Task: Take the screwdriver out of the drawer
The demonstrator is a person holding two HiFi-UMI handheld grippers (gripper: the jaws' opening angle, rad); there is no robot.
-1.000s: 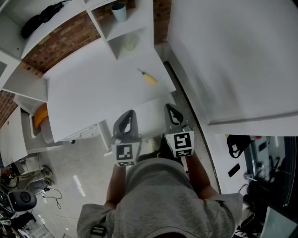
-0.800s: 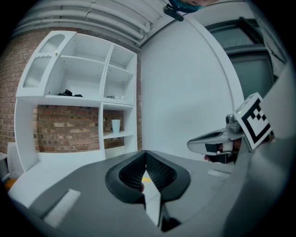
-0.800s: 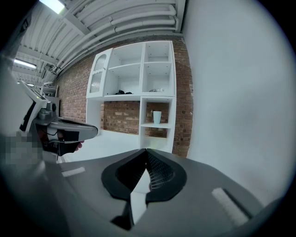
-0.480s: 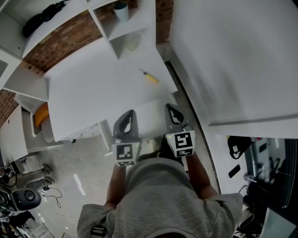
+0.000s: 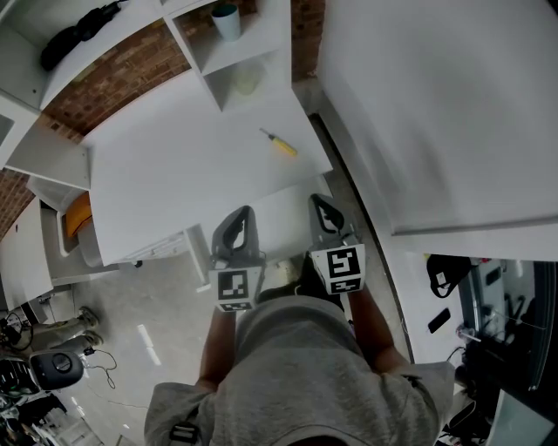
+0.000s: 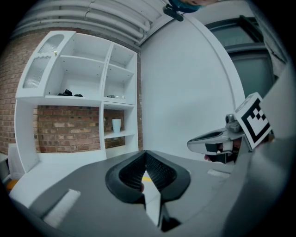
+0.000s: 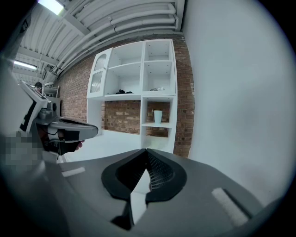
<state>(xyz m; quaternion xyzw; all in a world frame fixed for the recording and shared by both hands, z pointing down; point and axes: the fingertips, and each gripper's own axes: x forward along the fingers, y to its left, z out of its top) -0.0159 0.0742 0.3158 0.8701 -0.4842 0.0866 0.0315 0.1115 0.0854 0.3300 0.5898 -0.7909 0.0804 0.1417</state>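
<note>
The screwdriver (image 5: 280, 145) lies on the table (image 5: 166, 174), toward its far right corner, just near of the shelf unit (image 5: 261, 52) standing along the far edge. A cup (image 5: 227, 19) sits in one shelf compartment. The left gripper (image 5: 242, 218) and right gripper (image 5: 319, 207) hang side by side at the table's near edge, well apart from the screwdriver. A wall panel (image 5: 436, 113) runs along the right.

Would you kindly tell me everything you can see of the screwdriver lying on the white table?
The screwdriver is small, with a yellow handle that looks like plastic and a thin, metal-looking shaft. Its tip is too small to make out. It lies flat and diagonal on the white table, near the table's right edge, with the shaft pointing towards the shelf unit. Only the table touches it.
</note>
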